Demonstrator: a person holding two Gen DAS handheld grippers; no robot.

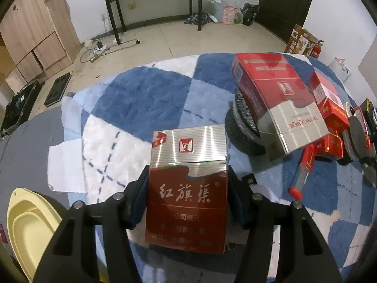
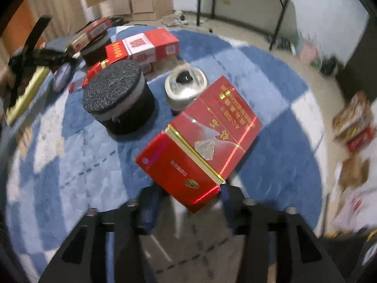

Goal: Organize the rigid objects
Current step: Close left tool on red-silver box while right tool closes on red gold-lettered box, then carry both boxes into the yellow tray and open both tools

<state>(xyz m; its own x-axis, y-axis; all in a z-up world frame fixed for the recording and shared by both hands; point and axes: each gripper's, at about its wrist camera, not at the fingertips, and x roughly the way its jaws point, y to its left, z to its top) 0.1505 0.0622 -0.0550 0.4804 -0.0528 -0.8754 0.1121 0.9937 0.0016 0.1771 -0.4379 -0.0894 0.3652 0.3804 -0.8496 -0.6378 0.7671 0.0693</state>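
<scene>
My left gripper is shut on a red and silver cigarette pack, held upright above the blue and white checked rug. A larger red and silver carton leans on a black round container to the right, with several small red packs beside it. My right gripper is shut on a tilted red and gold cigarette pack. Beyond it stand a black round container, a silver and white round object and stacked red packs.
A pale yellow tray lies at the left front. White paper lies at the rug's left edge. A red lighter lies on the rug. A black table, wooden cabinets and cardboard boxes stand around the room.
</scene>
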